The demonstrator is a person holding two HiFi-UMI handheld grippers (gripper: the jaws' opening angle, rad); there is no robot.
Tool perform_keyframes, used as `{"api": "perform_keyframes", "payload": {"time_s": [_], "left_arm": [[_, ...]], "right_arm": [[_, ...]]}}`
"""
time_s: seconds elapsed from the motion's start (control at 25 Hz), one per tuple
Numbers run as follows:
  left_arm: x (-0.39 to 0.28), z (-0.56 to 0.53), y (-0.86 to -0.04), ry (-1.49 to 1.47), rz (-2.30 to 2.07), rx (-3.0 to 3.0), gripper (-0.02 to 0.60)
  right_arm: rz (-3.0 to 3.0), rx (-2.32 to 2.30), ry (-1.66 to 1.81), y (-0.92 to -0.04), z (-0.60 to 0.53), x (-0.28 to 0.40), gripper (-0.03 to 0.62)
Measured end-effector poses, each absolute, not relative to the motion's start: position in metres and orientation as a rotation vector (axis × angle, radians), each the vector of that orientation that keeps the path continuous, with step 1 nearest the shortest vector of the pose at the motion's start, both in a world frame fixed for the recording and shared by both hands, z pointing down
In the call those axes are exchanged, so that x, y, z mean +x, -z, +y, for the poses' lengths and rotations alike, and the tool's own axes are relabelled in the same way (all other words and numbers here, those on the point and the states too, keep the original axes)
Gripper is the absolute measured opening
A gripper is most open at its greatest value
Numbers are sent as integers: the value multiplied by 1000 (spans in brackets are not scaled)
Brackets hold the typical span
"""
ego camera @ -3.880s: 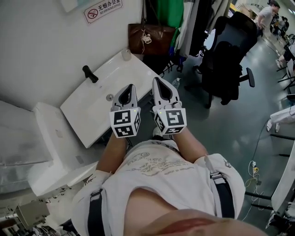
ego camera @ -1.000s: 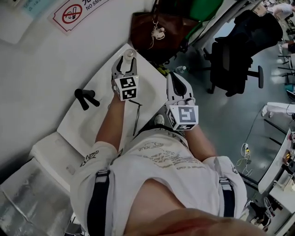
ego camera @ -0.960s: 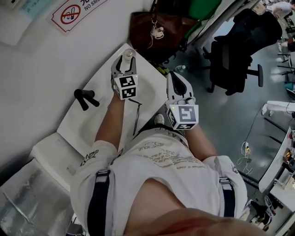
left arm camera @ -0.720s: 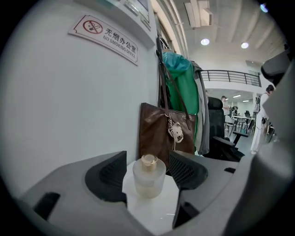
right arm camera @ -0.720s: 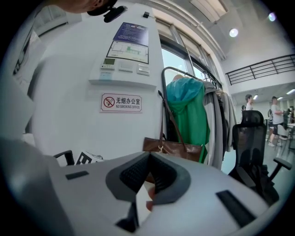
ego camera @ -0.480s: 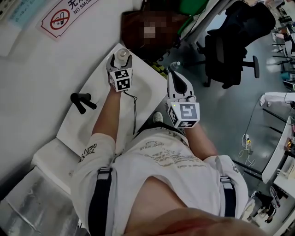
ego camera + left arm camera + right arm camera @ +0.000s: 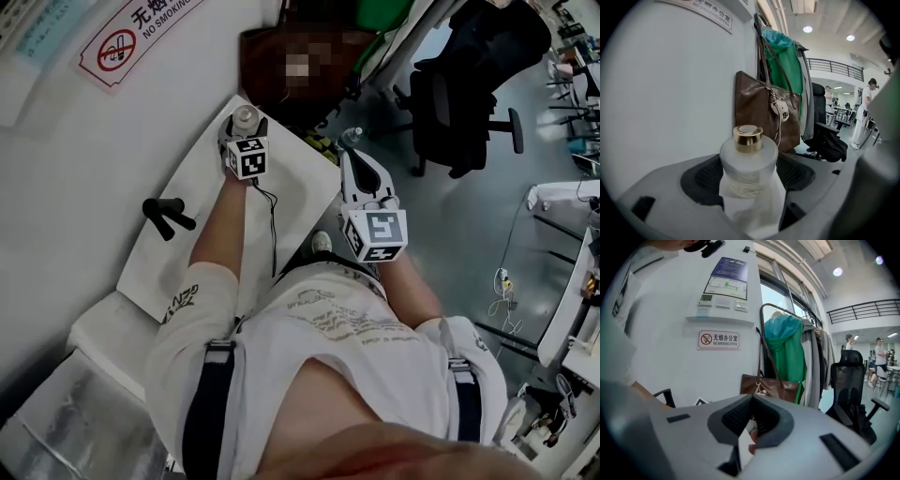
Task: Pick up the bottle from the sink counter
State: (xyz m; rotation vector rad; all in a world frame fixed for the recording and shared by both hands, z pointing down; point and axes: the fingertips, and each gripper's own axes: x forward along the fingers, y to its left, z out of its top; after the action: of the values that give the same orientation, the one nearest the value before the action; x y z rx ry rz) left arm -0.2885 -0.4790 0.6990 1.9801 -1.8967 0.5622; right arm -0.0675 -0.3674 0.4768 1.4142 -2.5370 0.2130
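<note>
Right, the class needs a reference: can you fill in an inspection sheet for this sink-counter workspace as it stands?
Surface: white sink counter against a white wall.
Job's things: frosted bottle with a gold cap, upright at the counter's far corner.
Clutter: black tap on the counter; nothing else seen.
Grippers: left gripper jaws opening, bottle between them, not gripped; right gripper shut, empty, beside the counter.
Cables: thin dark cable along the left forearm.
Surroundings: brown handbag, green garment, office chair, no-smoking sign.
</note>
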Motion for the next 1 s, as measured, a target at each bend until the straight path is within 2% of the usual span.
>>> {"api": "perform_keyframes", "payload": {"time_s": [0.2, 0.72, 1.0], "left_arm": [[-290, -483, -710, -590, -1875, 1969, 347], [-293, -487, -718, -653, -1882, 1912, 345], [-299, -484, -690, -594, -1925, 1910, 345]], "right_arm": [[-2543, 1394, -119, -467, -363, -72, 25], [-2525, 1422, -210, -475, -365, -58, 25], [-2534, 1423, -231, -478, -364, -52, 25]]}}
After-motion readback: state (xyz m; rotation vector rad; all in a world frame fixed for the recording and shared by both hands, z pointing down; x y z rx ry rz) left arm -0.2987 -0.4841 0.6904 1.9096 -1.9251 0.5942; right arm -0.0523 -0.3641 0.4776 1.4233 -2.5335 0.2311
